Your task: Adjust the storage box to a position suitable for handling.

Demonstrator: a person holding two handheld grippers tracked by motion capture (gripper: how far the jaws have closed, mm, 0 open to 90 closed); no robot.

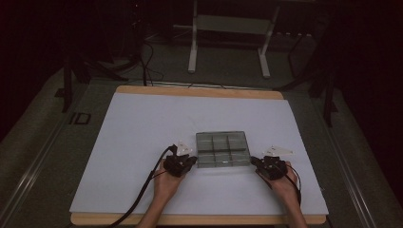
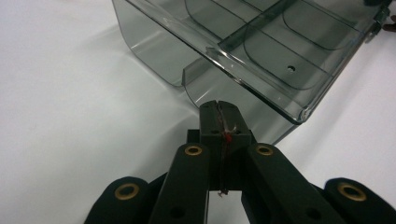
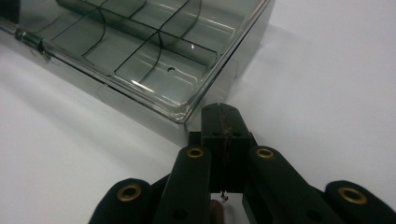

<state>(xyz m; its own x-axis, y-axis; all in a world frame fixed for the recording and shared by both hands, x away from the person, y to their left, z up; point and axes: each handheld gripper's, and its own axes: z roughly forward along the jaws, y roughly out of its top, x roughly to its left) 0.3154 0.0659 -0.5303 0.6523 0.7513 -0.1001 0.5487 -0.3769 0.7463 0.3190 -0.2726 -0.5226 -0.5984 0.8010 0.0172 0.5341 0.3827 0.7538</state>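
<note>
Slippage is the likely trouble: both hand-held grippers are clenched on nothing, left and right, so a push could skid the clear divided box across the white tabletop. It lies between them, at the left's three o'clock and the right's nine, tips at its near corners.

Organiser box was smoky grey, see-through; tongs black with brass rivets; bench sheet white, wood-edged.
</note>
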